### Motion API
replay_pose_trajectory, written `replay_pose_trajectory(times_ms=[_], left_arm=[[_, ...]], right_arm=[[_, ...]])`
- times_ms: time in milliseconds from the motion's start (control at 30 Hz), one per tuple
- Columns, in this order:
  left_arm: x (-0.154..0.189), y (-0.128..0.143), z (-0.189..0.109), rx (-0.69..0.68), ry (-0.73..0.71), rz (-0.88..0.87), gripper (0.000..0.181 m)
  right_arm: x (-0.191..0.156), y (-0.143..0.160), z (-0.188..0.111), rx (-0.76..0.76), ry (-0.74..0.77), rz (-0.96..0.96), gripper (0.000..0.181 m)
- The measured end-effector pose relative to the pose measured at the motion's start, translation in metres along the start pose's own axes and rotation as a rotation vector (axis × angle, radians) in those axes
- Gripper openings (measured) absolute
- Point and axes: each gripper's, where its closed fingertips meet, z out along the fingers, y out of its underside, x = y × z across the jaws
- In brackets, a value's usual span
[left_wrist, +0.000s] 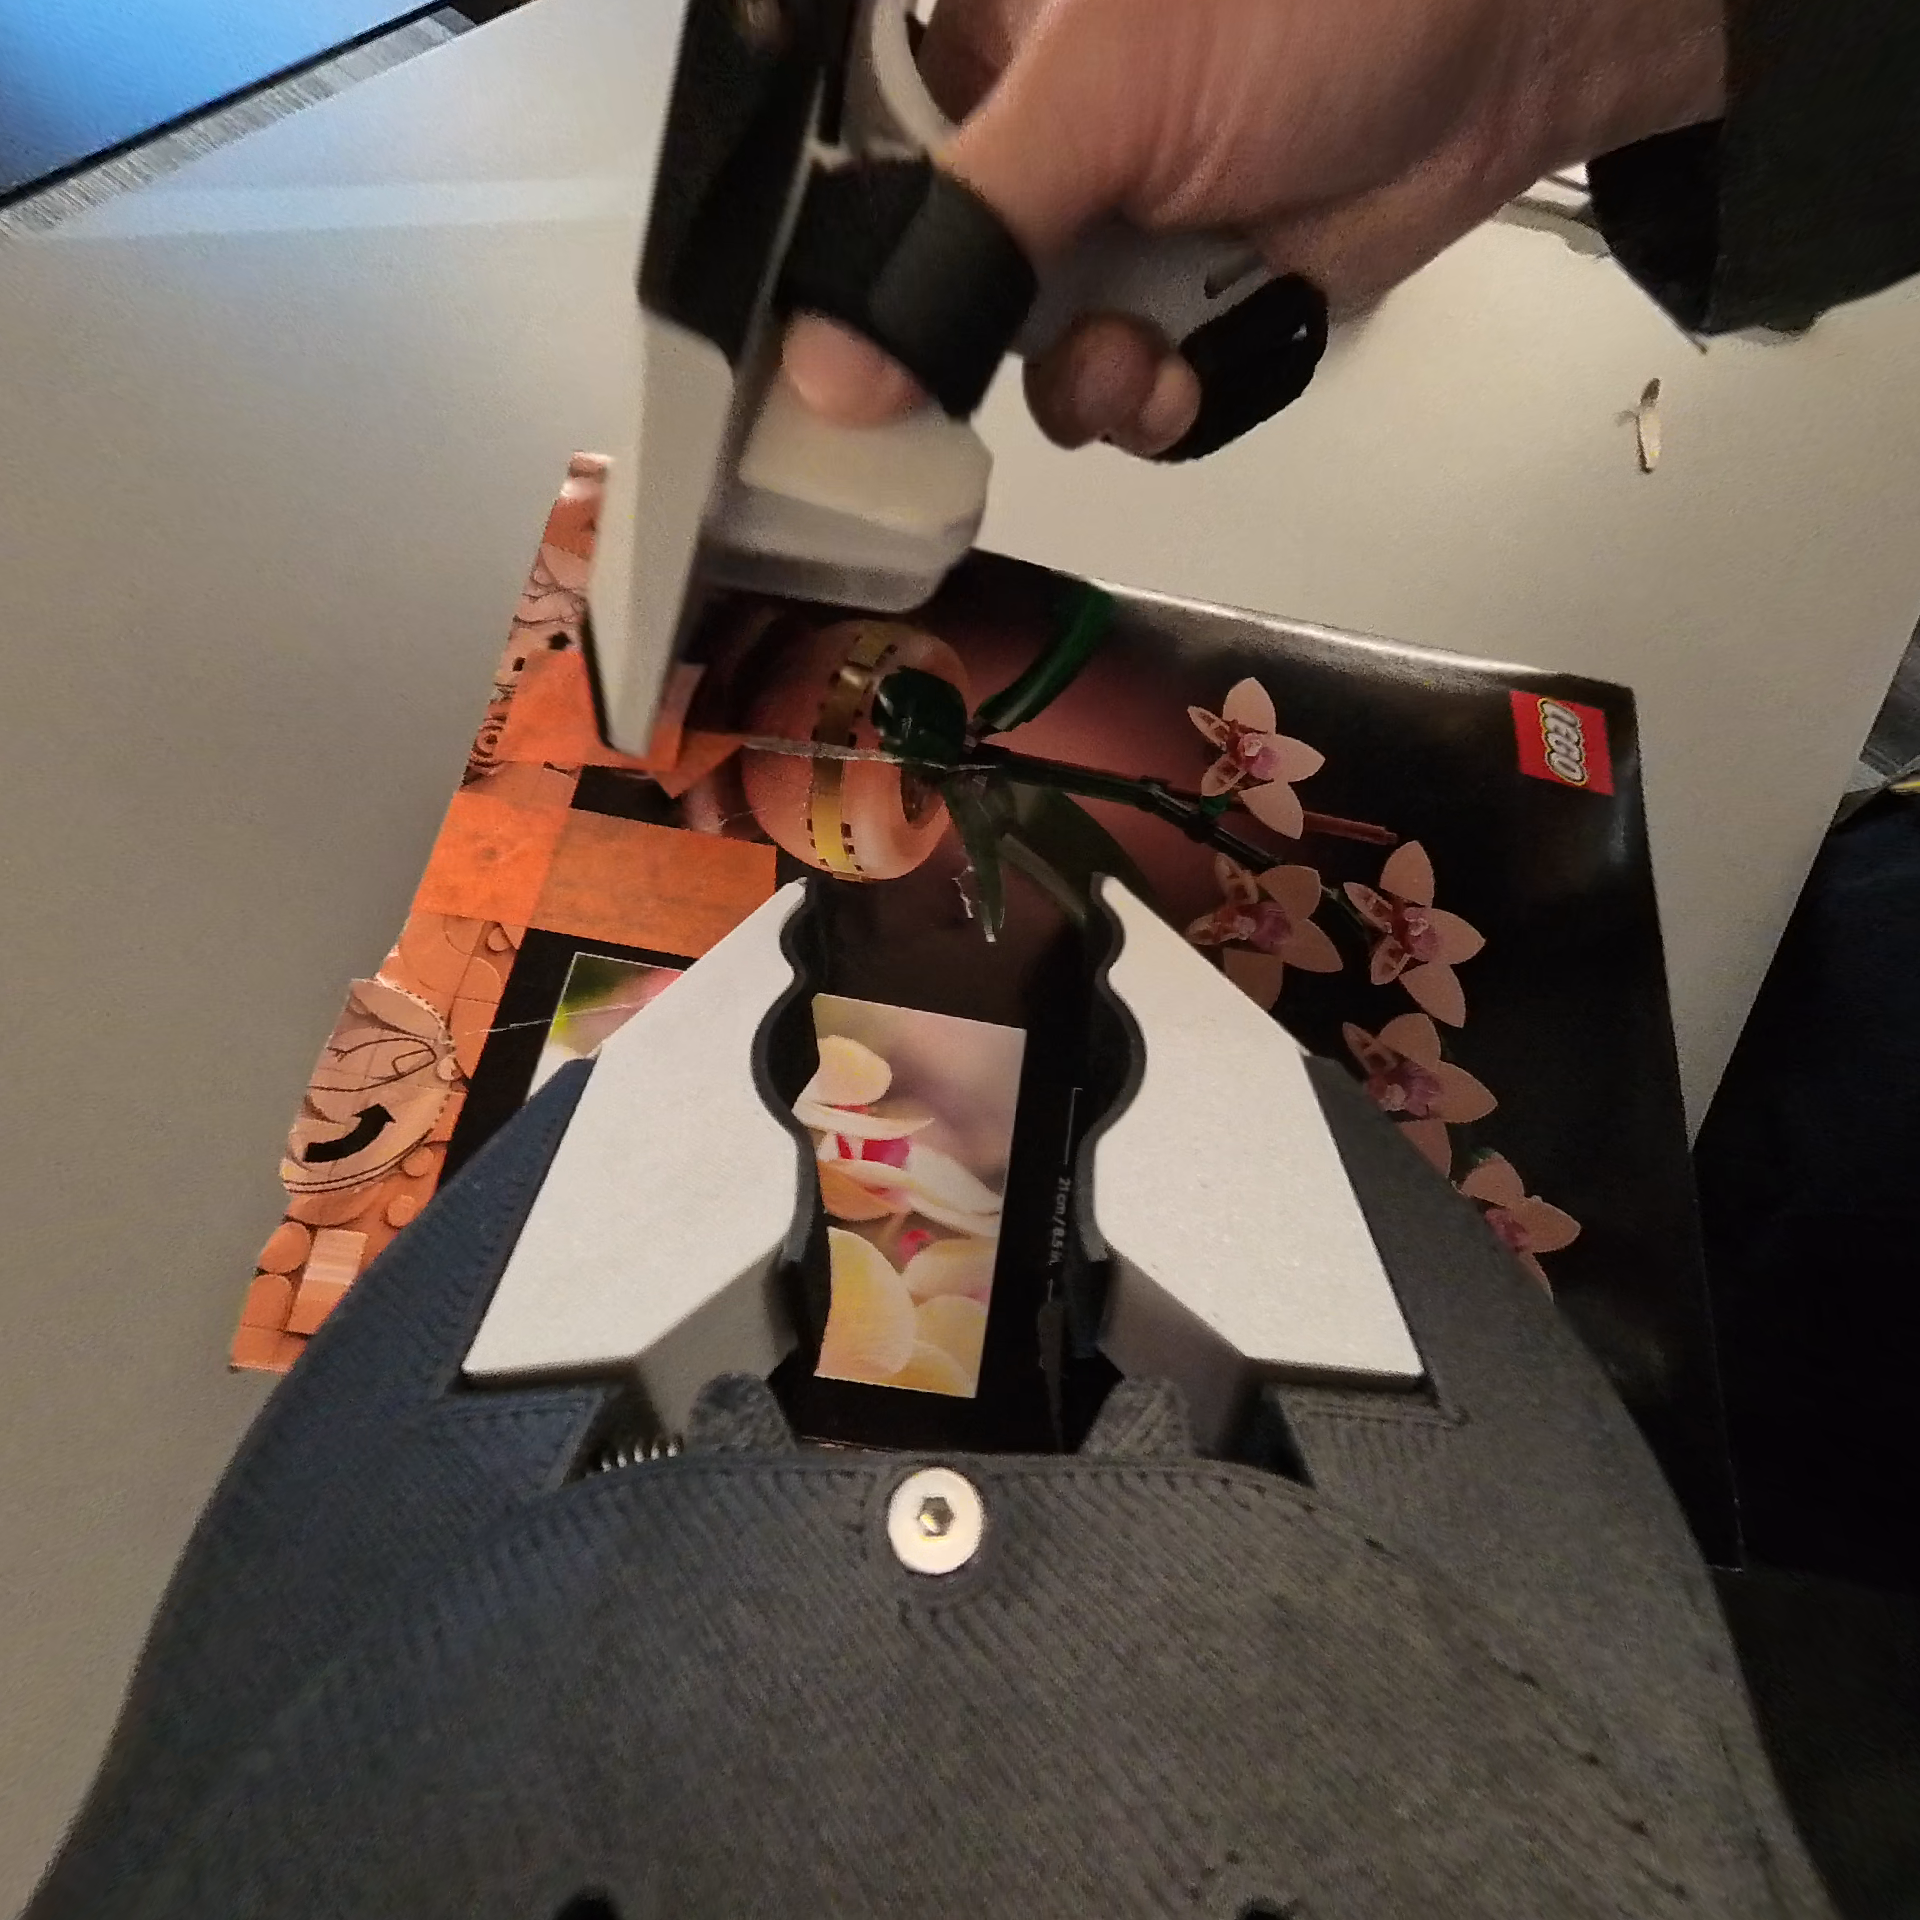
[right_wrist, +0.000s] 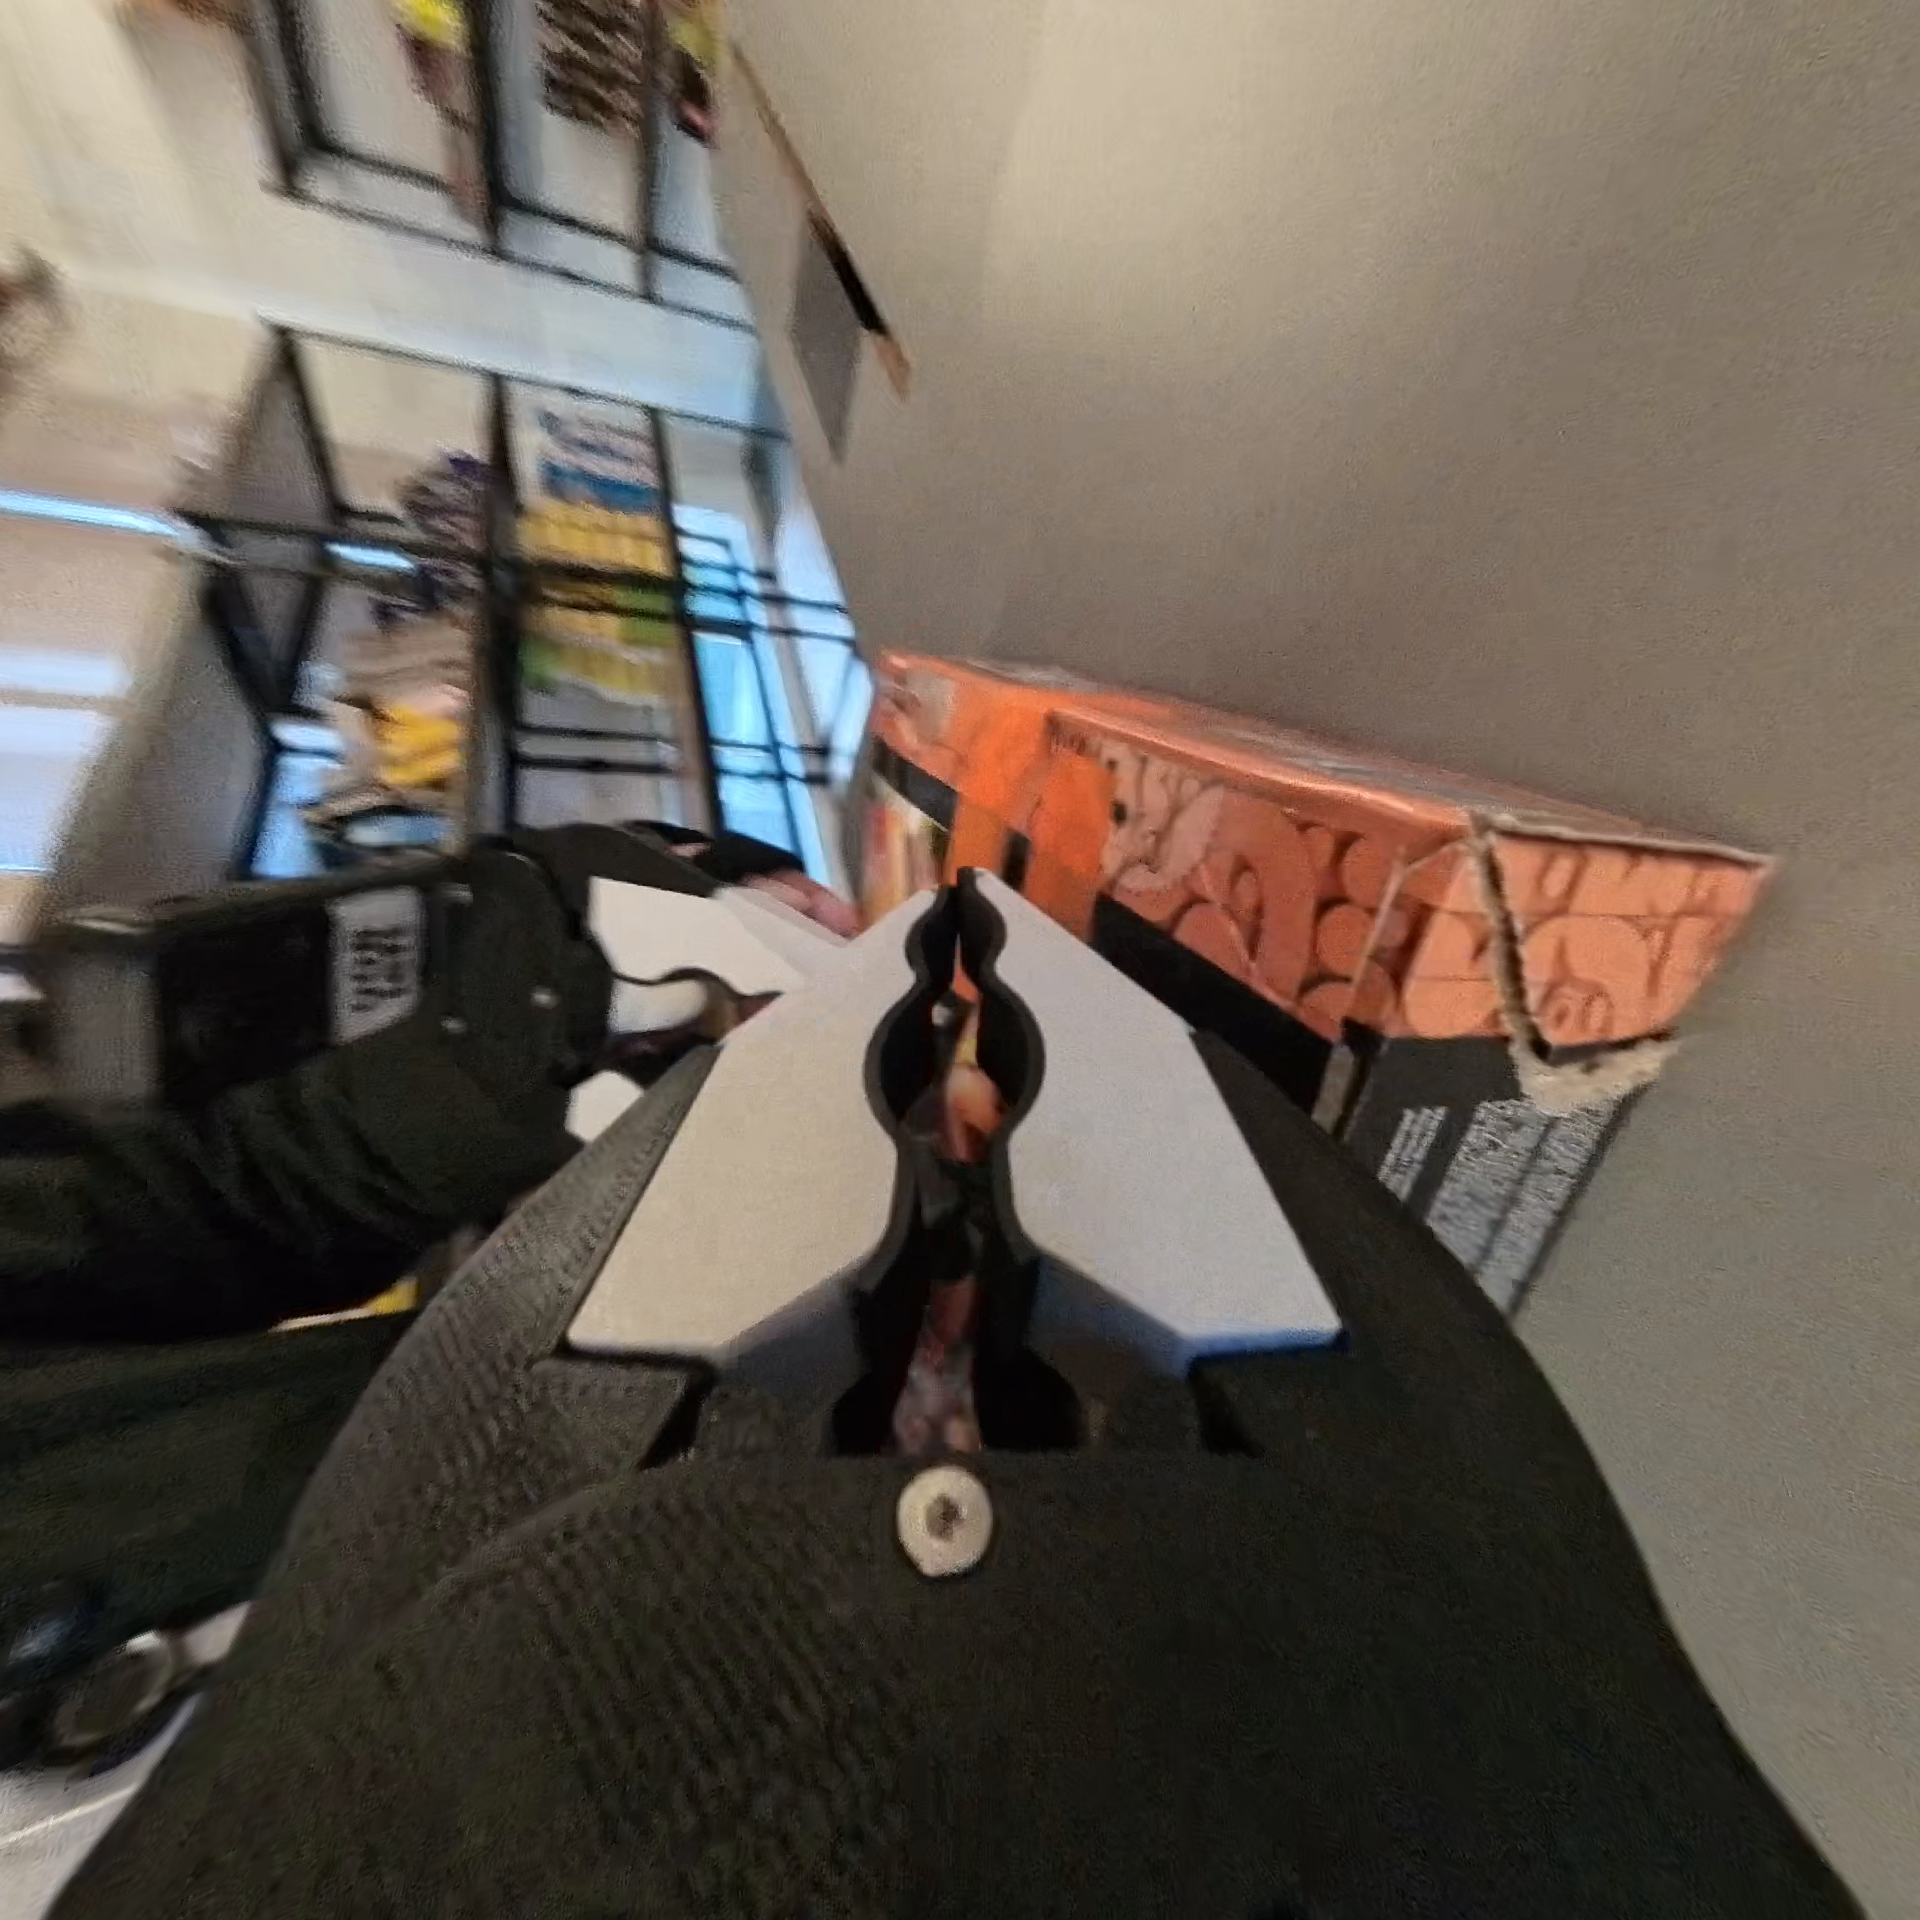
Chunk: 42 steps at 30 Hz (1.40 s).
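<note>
Presently, left gripper (left_wrist: 951, 904) hovers jaws apart, empty, above the flat black-and-orange cardboard box (left_wrist: 1351, 790), whose torn orange end the closed right gripper (right_wrist: 961, 894) touches.

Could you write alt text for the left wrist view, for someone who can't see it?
Seen from above, the open left tool hovers over a black and orange toy box printed with flowers, lying flat on a white table. Beyond it, a hand presses the right tool down onto the box's far orange edge.
</note>
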Motion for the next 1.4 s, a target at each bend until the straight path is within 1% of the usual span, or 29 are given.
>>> replay_pose_trajectory(times_ms=[33, 67, 100, 133, 267, 300, 333, 400, 433, 467, 533, 633, 667, 700, 767, 800, 833, 867, 900, 1000, 1033, 1100, 1267, 1333, 1367, 1400], left_arm=[[0.000, 0.001, 0.000, -0.002, 0.003, -0.002, 0.049], [0.000, 0.000, -0.001, 0.002, 0.004, -0.003, 0.049], [0.000, 0.001, -0.001, 0.003, 0.004, -0.003, 0.049], [0.000, 0.001, -0.001, 0.003, 0.002, -0.001, 0.049], [0.000, 0.003, 0.000, -0.007, 0.003, 0.001, 0.050], [0.000, 0.003, 0.000, -0.004, 0.003, 0.005, 0.049], [-0.001, 0.002, -0.001, 0.002, 0.004, 0.004, 0.047], [0.000, 0.002, -0.002, 0.004, 0.013, -0.005, 0.047], [0.000, 0.002, -0.002, 0.007, 0.013, -0.007, 0.047], [0.000, 0.002, -0.002, 0.007, 0.011, -0.005, 0.047], [0.000, 0.004, -0.002, 0.001, 0.009, 0.004, 0.047], [0.004, 0.005, -0.002, -0.006, 0.032, 0.008, 0.039], [0.002, 0.005, -0.002, 0.000, 0.023, 0.006, 0.043], [0.002, 0.004, -0.002, 0.005, 0.022, 0.007, 0.042], [0.002, 0.003, -0.003, 0.011, 0.028, -0.008, 0.044], [0.002, 0.003, -0.003, 0.011, 0.027, -0.009, 0.044], [0.003, 0.003, -0.003, 0.010, 0.024, -0.004, 0.044], [0.003, 0.004, -0.002, 0.008, 0.023, -0.002, 0.046], [0.003, 0.004, -0.002, 0.006, 0.019, 0.002, 0.046], [0.004, 0.005, -0.001, 0.003, 0.017, 0.012, 0.046], [0.003, 0.004, -0.001, 0.007, 0.016, 0.008, 0.046], [0.003, 0.004, -0.002, 0.015, 0.022, -0.009, 0.045], [0.004, 0.004, 0.001, -0.004, 0.022, 0.020, 0.045], [0.004, 0.003, 0.001, 0.008, 0.020, 0.012, 0.045], [0.004, 0.003, 0.001, 0.012, 0.021, 0.005, 0.044], [0.004, 0.003, 0.001, 0.013, 0.021, -0.001, 0.046]], right_arm=[[-0.009, -0.007, -0.004, 0.046, -0.075, 0.044, 0.000], [-0.008, -0.012, -0.007, 0.078, -0.082, 0.074, 0.000], [0.000, -0.012, -0.008, 0.079, -0.020, 0.060, 0.000], [0.012, -0.006, -0.007, 0.034, 0.067, 0.031, 0.000], [0.011, 0.016, 0.007, -0.162, 0.151, -0.062, 0.000], [0.009, 0.019, 0.006, -0.202, 0.162, -0.062, 0.000], [0.007, 0.018, 0.005, -0.207, 0.161, -0.063, 0.000], [-0.001, -0.002, 0.003, -0.085, 0.111, -0.034, 0.000], [0.002, -0.011, 0.003, -0.045, 0.122, -0.023, 0.000], [0.016, -0.005, 0.003, -0.084, 0.183, -0.022, 0.000], [0.018, -0.002, 0.005, -0.091, 0.132, 0.038, 0.000], [0.019, 0.017, -0.001, -0.183, 0.133, 0.025, 0.000], [0.019, 0.019, -0.004, -0.192, 0.127, 0.036, 0.000], [0.016, 0.019, -0.005, -0.181, 0.103, 0.055, 0.000], [0.010, 0.001, -0.005, -0.074, 0.040, 0.077, 0.000], [0.012, 0.000, -0.003, -0.060, 0.047, 0.078, 0.000], [0.021, 0.008, -0.001, -0.106, 0.093, 0.065, 0.000], [0.020, 0.017, 0.003, -0.145, 0.084, 0.057, 0.000], [0.019, 0.024, 0.006, -0.162, 0.069, 0.084, 0.000], [0.019, 0.032, 0.004, -0.177, 0.100, 0.071, 0.000], [0.019, 0.030, 0.004, -0.173, 0.098, 0.065, 0.000], [0.022, 0.020, 0.003, -0.117, 0.108, 0.046, 0.000], [0.026, 0.038, -0.004, -0.181, 0.104, 0.077, 0.000], [0.024, 0.029, -0.009, -0.135, 0.095, 0.073, 0.000], [0.028, 0.027, -0.010, -0.116, 0.119, 0.063, 0.000], [0.030, 0.032, -0.010, -0.145, 0.135, 0.035, 0.000]])
